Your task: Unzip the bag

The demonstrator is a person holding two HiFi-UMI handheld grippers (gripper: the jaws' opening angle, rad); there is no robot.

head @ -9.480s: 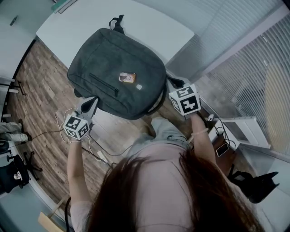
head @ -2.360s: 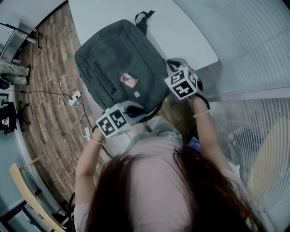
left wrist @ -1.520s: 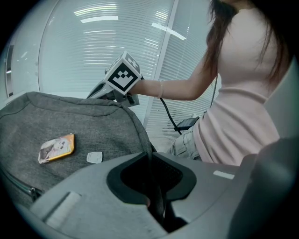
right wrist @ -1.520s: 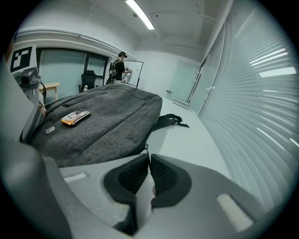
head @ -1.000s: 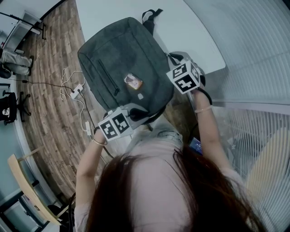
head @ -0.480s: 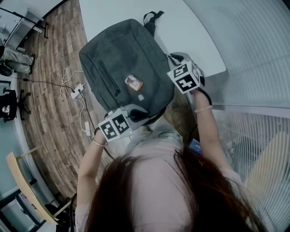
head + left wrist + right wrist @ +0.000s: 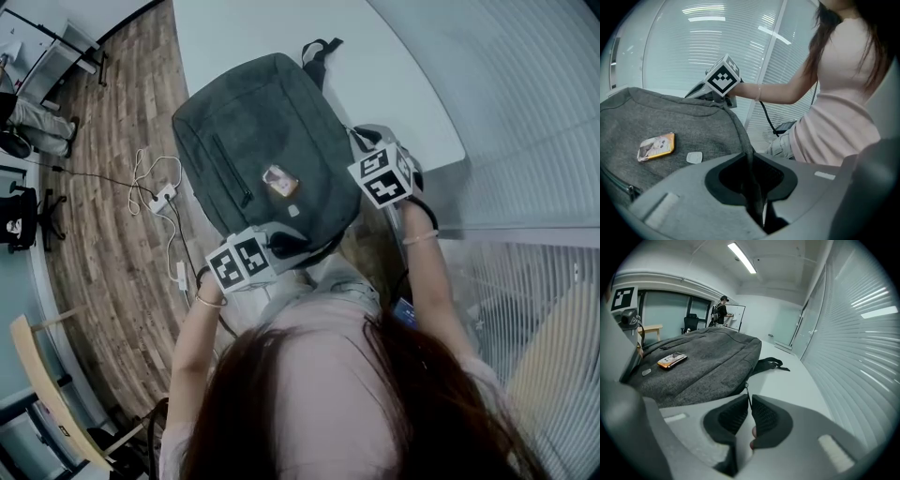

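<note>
A grey backpack (image 7: 262,159) lies flat on the white table (image 7: 394,75), with an orange tag (image 7: 280,180) on its front. My left gripper (image 7: 281,242) sits at the bag's near edge. In the left gripper view (image 7: 752,174) its jaws have just been opening a little, and the bag's dark edge seam (image 7: 749,154) is still pinched between them. My right gripper (image 7: 354,141) is at the bag's right side. In the right gripper view (image 7: 750,404) it is shut on the thin zipper pull (image 7: 748,397), by the bag's corner (image 7: 740,376).
The bag's carry strap (image 7: 316,52) lies on the table beyond it. White blinds (image 7: 525,141) run along the right. Cables and a power strip (image 7: 159,199) lie on the wooden floor at the left. A person (image 7: 723,308) stands far off across the room.
Since the oldest frame the bag has turned and my left gripper has moved from its left corner to its near edge. Over the last second both grippers stay where they were.
</note>
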